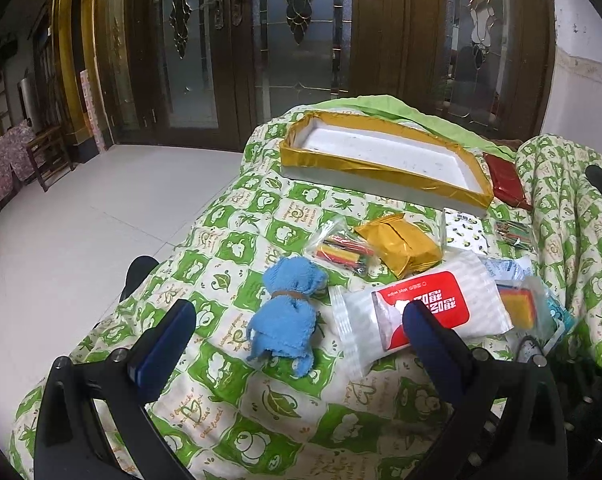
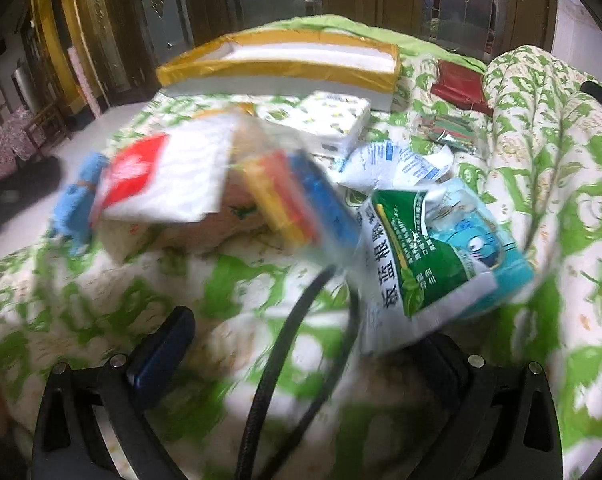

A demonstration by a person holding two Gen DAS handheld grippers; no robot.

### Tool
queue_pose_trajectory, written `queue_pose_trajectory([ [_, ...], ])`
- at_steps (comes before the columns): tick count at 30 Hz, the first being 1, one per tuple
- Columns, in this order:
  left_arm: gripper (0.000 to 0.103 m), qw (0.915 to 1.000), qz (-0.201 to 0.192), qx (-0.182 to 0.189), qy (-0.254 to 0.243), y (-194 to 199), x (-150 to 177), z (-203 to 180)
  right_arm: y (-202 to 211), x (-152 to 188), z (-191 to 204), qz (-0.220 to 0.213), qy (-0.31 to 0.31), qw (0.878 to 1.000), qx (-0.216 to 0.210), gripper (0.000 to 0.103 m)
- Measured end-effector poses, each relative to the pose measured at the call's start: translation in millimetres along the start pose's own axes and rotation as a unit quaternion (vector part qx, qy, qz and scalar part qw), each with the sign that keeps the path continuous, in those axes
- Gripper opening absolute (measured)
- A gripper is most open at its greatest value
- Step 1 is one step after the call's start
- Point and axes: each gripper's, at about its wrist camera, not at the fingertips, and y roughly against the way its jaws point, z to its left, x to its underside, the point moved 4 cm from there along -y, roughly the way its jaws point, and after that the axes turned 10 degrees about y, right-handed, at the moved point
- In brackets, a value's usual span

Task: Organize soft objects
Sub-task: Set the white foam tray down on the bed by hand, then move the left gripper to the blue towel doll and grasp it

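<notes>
- Green-patterned quilt point(image 1: 229, 264) is lying over the bed, carrying a gold-edged tray point(image 1: 385, 160) upper centre.
- Left gripper point(image 1: 297, 324) is hovering with jaws wide apart, holding nothing, framing a blue towel point(image 1: 289, 308) mid-frame.
- Right gripper point(image 2: 301, 344) is showing jaws apart, empty, near a green packet point(image 2: 421, 256); view blurred.

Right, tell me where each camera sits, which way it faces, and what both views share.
Left wrist: on the left gripper, looking forward over the quilt at the blue towel; both open fingers show.
Right wrist: on the right gripper, facing the green sachet, blurred; fingers and a black cable show.
Shared: gold-edged tray, wipes pack, towel.
</notes>
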Motion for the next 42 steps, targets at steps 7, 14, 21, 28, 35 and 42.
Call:
queue_pose_trajectory([
  [7,0.103,1.0,0.003,-0.004,-0.003,-2,1,1,45,-10,-5,-0.058,0.006,0.998,0.009,0.102],
  [14,0.103,0.9999,0.005,-0.009,-0.008,-2,3,0,62,-25,-23,-0.102,-0.013,0.994,0.033,0.102],
  [21,0.103,0.9999,0.006,-0.011,-0.011,-2,4,0,67,-25,-30,-0.105,-0.025,0.994,0.035,0.102],
  [28,0.103,0.9999,0.006,-0.011,-0.011,-2,4,-1,63,-24,-28,-0.099,-0.017,0.994,0.038,0.102],
  [35,0.103,0.9999,0.006,-0.011,-0.011,-2,4,-1,60,-22,-31,-0.092,-0.022,0.995,0.044,0.102],
  [42,0.103,0.9998,0.005,-0.012,-0.012,-2,3,-1,60,-22,-32,-0.092,-0.023,0.995,0.043,0.102],
])
